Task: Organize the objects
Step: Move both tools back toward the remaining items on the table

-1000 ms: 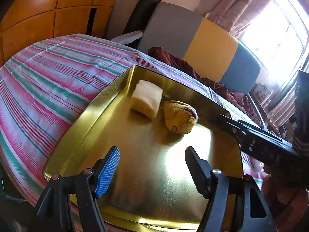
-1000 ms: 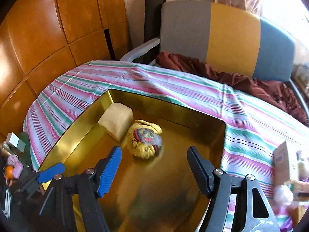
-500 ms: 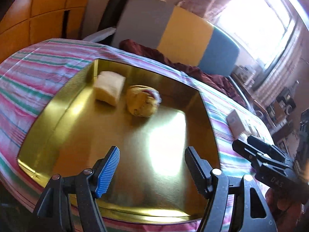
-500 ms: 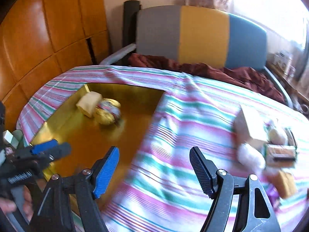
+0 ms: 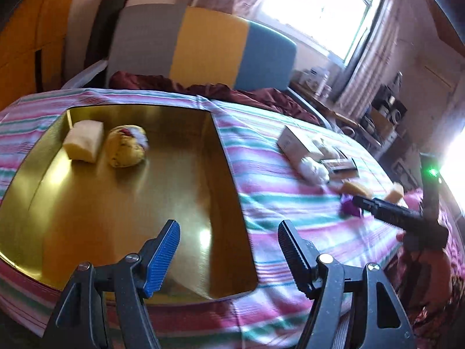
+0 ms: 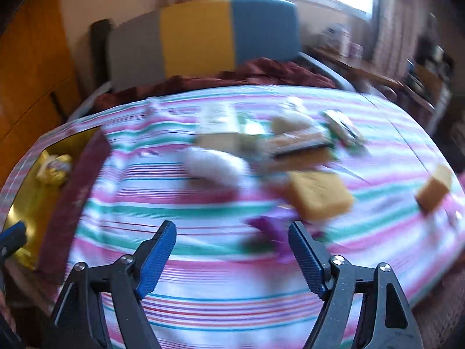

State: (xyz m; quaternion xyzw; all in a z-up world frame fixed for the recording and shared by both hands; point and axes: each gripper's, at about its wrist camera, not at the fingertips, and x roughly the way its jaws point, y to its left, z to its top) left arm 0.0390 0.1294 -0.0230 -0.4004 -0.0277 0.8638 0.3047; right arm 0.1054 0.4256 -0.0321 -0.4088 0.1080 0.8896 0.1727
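Observation:
A gold tray [image 5: 116, 218] lies on the striped cloth and holds a pale block [image 5: 82, 144] and a yellow plush [image 5: 125, 149]. My left gripper [image 5: 229, 256] hovers open and empty over the tray's near right corner. To the right sits a pile: a white box [image 5: 299, 142], a white fluffy lump [image 5: 312, 168], a dark flat packet [image 5: 340, 165], two yellow sponges [image 5: 357, 189] and a purple thing [image 5: 350, 208]. My right gripper [image 6: 232, 250] is over the cloth with its jaws opening and nothing between them. The purple thing [image 6: 270, 226] and a sponge [image 6: 318, 196] lie just ahead.
A second sponge [image 6: 434, 187] lies near the cloth's right edge. A dark red blanket [image 5: 232, 93] and a grey, yellow and blue chair back [image 5: 203, 43] stand behind the table. Cluttered shelves are at the far right. The right wrist view is motion-blurred.
My right gripper has swung from above the tray to the pile on the right, its jaws a little wider. The left gripper has drifted right to the tray's right edge.

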